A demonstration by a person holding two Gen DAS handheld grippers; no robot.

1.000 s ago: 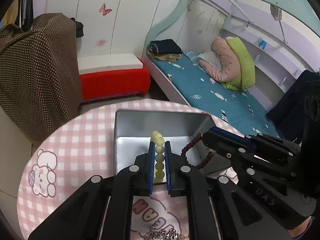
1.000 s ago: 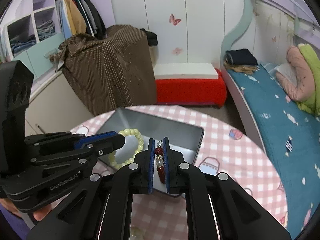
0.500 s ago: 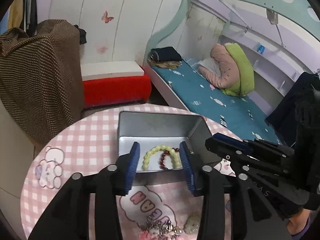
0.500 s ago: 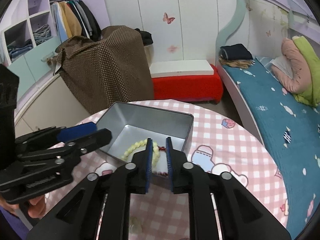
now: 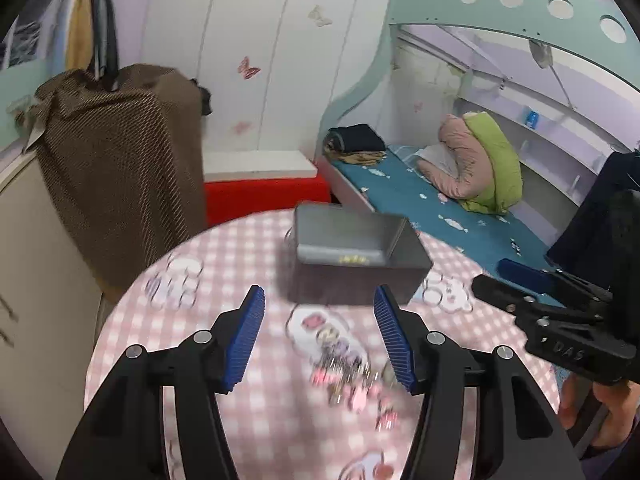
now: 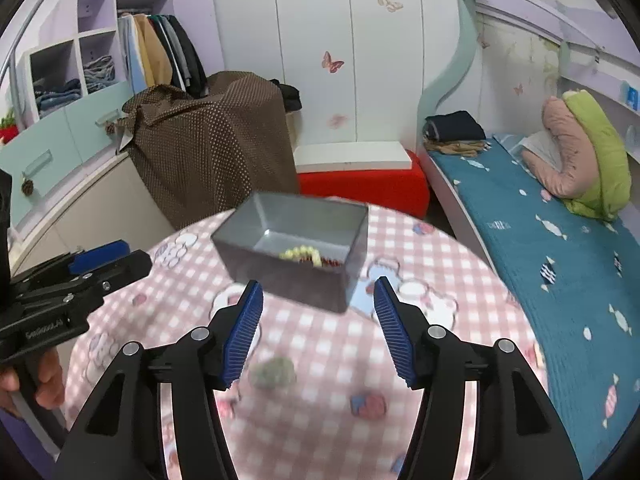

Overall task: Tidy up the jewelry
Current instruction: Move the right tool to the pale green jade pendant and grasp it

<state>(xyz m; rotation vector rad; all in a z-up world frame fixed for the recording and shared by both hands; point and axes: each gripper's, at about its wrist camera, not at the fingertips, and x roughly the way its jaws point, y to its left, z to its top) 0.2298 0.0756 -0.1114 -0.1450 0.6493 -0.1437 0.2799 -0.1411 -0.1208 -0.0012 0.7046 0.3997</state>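
Observation:
A grey metal box (image 5: 352, 264) (image 6: 296, 248) stands on the far half of the round pink-checked table (image 5: 224, 264) (image 6: 440, 264). Inside it lie a pale yellow-green bead bracelet (image 6: 301, 254) (image 5: 354, 258) and a dark red bead bracelet (image 6: 330, 262). A blurred heap of small jewelry (image 5: 346, 372) lies on the near part of the table. A greenish piece (image 6: 274, 372) lies close to the right gripper. My left gripper (image 5: 320, 340) and right gripper (image 6: 318, 330) hang in front of the box, their jaws opening with nothing between them.
The other gripper shows in each view, at right (image 5: 560, 320) and at left (image 6: 68, 292), held by a hand (image 6: 44, 384). Beyond the table are a brown dotted cover (image 6: 212, 148), a red bench (image 6: 360, 188) and a bed (image 6: 540, 220).
Both grippers let go of their bracelets, which now lie in the box. Both jaws opened wide and both grippers drew back from the box toward the near side of the table.

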